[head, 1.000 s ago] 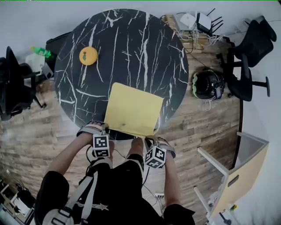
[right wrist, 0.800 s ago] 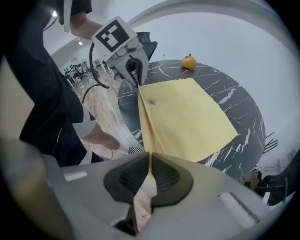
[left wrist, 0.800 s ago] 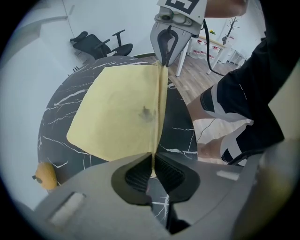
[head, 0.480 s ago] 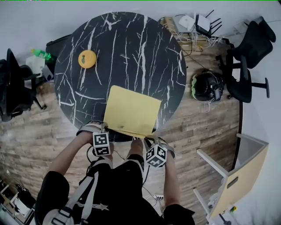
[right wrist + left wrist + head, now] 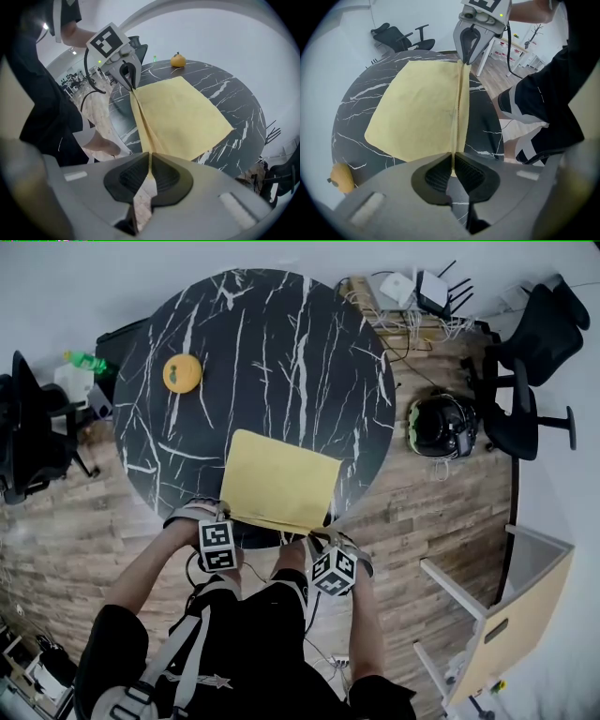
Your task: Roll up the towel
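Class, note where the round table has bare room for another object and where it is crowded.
Bare: the table beyond the towel, right of the orange fruit. Crowded: the near edge, where the left gripper and right gripper pinch the towel.

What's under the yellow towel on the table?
Black marbled table under the towel; left tongs and right tongs pinch its near edge. Anything beneath is covered.
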### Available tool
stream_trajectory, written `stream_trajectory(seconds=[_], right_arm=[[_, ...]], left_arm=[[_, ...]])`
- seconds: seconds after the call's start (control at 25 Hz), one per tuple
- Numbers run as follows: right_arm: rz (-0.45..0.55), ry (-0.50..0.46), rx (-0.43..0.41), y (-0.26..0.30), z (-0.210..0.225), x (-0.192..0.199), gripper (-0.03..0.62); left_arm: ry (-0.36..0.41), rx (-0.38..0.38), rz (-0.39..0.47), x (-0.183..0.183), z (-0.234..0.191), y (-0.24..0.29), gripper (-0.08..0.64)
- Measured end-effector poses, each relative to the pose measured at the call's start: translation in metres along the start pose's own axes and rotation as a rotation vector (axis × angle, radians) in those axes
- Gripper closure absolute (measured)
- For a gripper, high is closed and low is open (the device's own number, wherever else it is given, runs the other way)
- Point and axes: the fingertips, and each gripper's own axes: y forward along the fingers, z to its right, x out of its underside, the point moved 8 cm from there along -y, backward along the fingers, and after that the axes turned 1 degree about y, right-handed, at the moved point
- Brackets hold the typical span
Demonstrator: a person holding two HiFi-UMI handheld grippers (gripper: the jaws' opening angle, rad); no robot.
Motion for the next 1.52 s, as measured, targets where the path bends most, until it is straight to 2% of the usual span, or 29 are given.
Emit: stream_trajectory(seconds=[0.4, 0.72, 0.84, 0.96, 1.08, 1.28, 1.52], right_arm=[[-0.009, 0.027, 0.004, 0.009, 0.010, 0.002, 0.568], [-0.009, 0.030, 0.005, 0.012, 0.010, 0.002, 0.562], [-0.009, 0.016, 0.046, 0.011, 0.008, 0.002, 0.557], [0.005, -0.009, 0.116, 0.008, 0.006, 0.002, 0.505], [0.032, -0.019, 0.164, 0.000, 0.004, 0.000, 0.468], [0.064, -0.047, 0.226, -0.015, -0.004, -0.005, 0.462], [0.086, -0.076, 0.237, -0.019, -0.025, -0.007, 0.463]], left_arm=[[-0.039, 0.011, 0.010, -0.001, -0.012, 0.005, 0.523], [-0.037, -0.044, 0.027, 0.001, -0.011, 0.005, 0.500], [-0.054, -0.113, 0.038, 0.002, -0.014, 0.002, 0.426], [-0.087, -0.161, 0.051, 0.006, -0.018, -0.003, 0.377], [-0.086, -0.199, 0.062, 0.007, -0.017, -0.011, 0.377], [-0.068, -0.236, 0.082, 0.006, -0.008, -0.027, 0.376], [-0.050, -0.241, 0.116, -0.001, 0.013, -0.032, 0.377]])
